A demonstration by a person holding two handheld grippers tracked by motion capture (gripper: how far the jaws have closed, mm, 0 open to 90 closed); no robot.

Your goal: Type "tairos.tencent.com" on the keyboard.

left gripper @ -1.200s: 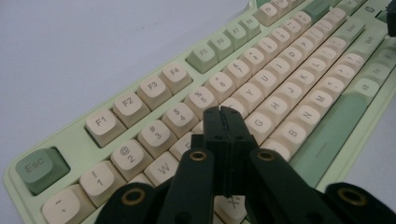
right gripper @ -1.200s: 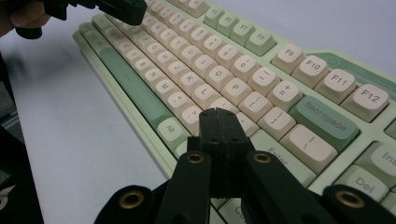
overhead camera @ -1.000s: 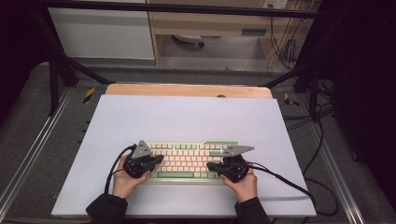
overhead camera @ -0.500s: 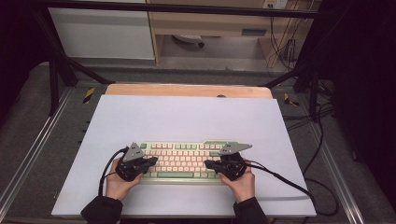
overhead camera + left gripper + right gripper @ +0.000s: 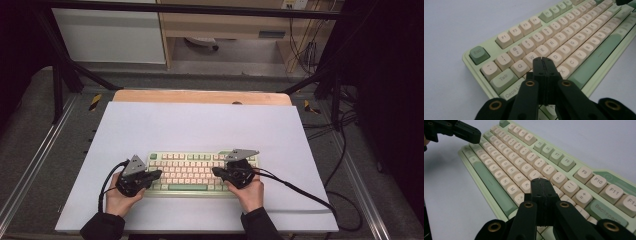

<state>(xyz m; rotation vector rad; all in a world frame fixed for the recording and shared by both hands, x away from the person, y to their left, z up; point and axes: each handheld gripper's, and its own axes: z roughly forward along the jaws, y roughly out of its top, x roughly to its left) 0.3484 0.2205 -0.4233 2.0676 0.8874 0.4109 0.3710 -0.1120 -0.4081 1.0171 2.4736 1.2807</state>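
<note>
A pale green keyboard with cream keys lies near the front of the table. My left gripper is shut and empty, hovering over the keyboard's left end; in the left gripper view its tips sit just above the keyboard near the S key. My right gripper is shut too, with nothing in it, over the right half; in the right gripper view its tips hang above the keyboard near the L key. The left gripper shows at the far end there.
A large white mat covers the wooden table. Black cables trail from both grippers toward the front and right. Metal frame rails flank the table, and shelving stands behind it.
My left gripper has drawn back toward the front left, from over the keys to the keyboard's left end. The right gripper has barely shifted.
</note>
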